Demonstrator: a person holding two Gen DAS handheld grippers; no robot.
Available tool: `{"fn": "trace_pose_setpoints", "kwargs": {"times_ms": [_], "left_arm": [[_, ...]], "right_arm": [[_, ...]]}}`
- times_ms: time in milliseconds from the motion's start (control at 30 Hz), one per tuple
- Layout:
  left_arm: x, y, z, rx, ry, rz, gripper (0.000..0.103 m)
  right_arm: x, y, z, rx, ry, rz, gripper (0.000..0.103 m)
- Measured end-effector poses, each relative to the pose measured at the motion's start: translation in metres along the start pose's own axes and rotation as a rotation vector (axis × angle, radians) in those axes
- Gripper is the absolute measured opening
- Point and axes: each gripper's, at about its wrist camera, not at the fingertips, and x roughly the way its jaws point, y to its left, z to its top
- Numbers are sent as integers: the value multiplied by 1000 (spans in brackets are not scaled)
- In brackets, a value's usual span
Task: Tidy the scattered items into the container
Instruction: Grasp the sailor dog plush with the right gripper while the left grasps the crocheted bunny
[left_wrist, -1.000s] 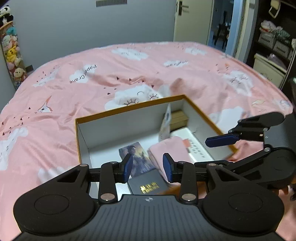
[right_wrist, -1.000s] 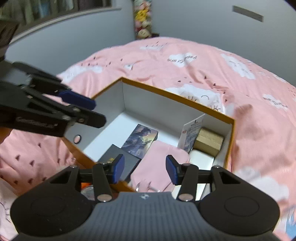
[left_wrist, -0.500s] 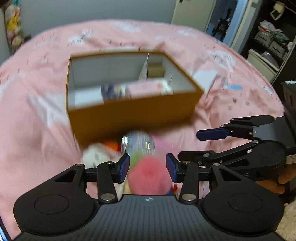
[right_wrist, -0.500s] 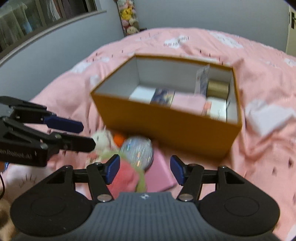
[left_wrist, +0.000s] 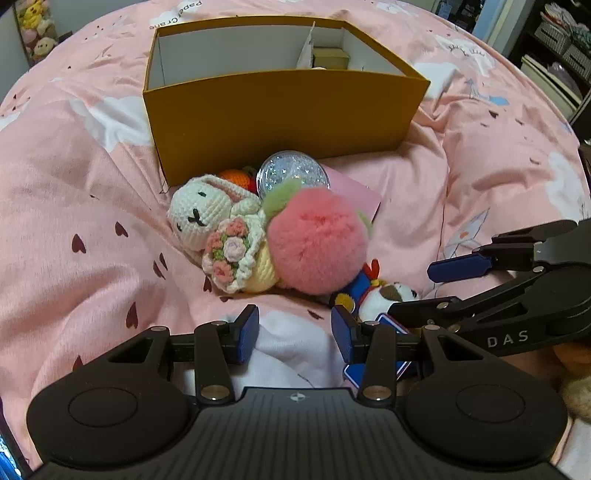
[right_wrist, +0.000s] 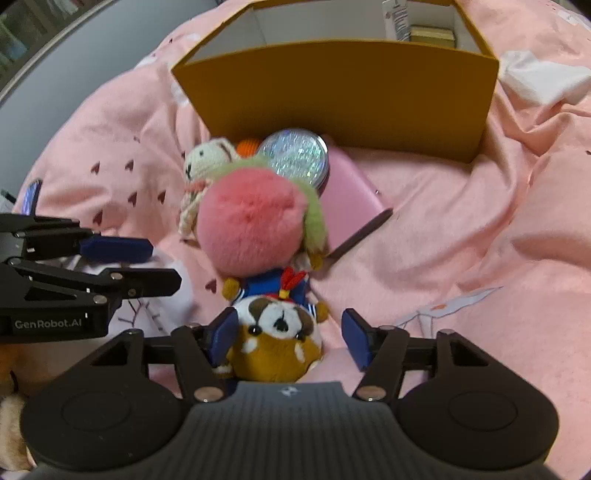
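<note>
While the right gripper (right_wrist: 286, 338) hangs over the dog plush (right_wrist: 275, 341), its jaws are opening and the plush sits between them; the left pad looks to be against its side and the right pad stands clear, so nothing is gripped yet. The left gripper (left_wrist: 293, 334) is parted and empty above bare bedding (left_wrist: 92, 258), just short of the toy heap. That heap lies on the bed against the near wall of the box (left_wrist: 280, 118): a crochet rabbit (left_wrist: 203, 216) with a yarn bouquet, a pink pom-pom (left_wrist: 317, 240), a glitter globe (left_wrist: 291, 175), a pink case (right_wrist: 351, 192) and an orange piece behind the rabbit. The plush probably weighs little, squashes readily and is not slippery; take it across the head or body, where the stuffing gives the pads something to bite. The pom-pom will likely collapse under pressure, so close deep around its core. The globe looks hard, smooth and breakable; grip it low at the base and set it down gently. The case is stiff and flat, best pinched by an edge.
</note>
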Motion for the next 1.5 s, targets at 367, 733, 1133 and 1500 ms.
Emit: {"fn": "trace_pose_setpoints", "kwargs": {"times_ms": [367, 733, 1133, 1500], "left_arm": [[0, -2, -6, 1, -7, 0, 50], [-1, 2, -6, -37, -13, -12, 50], [-15, 13, -2, -68, -101, -7, 50], [-18, 30, 7, -116, -127, -3, 50]], "right_arm": [[20, -7, -4, 39, 66, 52, 74], [25, 7, -8, -21, 81, 86, 60], [-23, 11, 1, -89, -45, 4, 58], [-47, -15, 37, -70, -190, -160, 59]]}}
